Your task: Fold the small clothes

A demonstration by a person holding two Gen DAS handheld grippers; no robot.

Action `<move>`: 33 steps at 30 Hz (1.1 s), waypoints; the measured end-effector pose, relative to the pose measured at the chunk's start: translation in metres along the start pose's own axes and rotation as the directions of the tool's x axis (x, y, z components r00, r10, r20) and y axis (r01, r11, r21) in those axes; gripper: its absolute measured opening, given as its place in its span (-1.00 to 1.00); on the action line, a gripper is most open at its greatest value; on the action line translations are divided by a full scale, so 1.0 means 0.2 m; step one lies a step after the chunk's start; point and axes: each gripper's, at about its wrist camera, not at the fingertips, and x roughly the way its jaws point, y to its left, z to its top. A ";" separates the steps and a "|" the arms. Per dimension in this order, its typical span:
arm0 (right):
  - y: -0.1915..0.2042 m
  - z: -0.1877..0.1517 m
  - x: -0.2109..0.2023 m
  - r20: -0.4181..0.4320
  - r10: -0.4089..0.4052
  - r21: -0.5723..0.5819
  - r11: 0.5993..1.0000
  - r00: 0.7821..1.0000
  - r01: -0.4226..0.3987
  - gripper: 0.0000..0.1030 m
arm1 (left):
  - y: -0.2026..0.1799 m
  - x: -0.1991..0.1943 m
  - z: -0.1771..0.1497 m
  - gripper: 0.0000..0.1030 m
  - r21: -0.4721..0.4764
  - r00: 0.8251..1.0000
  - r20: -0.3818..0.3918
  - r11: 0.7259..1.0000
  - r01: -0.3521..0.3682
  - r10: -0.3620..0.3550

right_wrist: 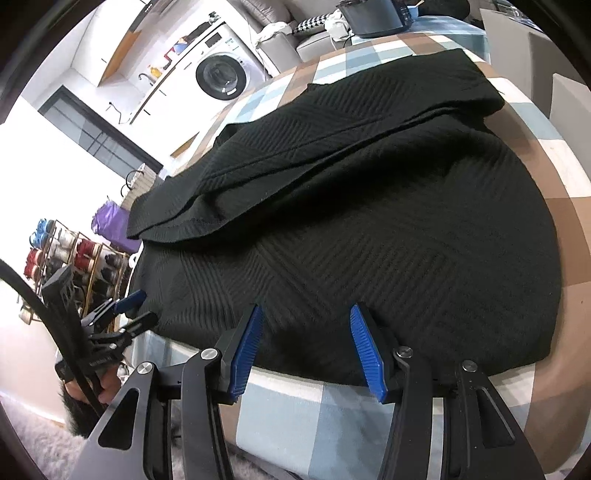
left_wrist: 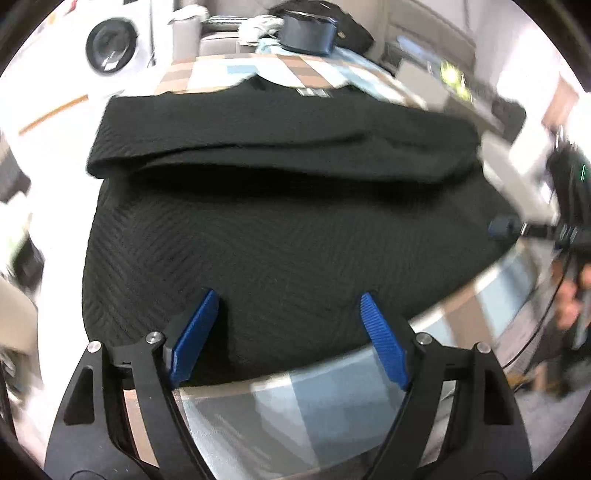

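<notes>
A black ribbed garment lies spread on the checked tablecloth, with a folded layer across its far part. My left gripper stands open over the garment's near hem, with nothing pinched between its blue pads. In the right wrist view the same garment fills the table, and my right gripper is open above its near edge with no cloth between its fingers. The right gripper shows at the cloth's right corner, and the left gripper at its left corner.
A dark blue round container sits at the table's far end. A washing machine and a shoe rack stand beyond the table's left side. The near table edge runs just under the grippers. A hand holds the right gripper.
</notes>
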 end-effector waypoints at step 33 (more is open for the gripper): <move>-0.61 0.67 -0.11 0.305 -0.021 0.240 0.969 0.952 -0.055 -0.58 | 0.70 0.03 0.53 -0.89 -0.486 0.981 0.194 0.869 0.097 -0.001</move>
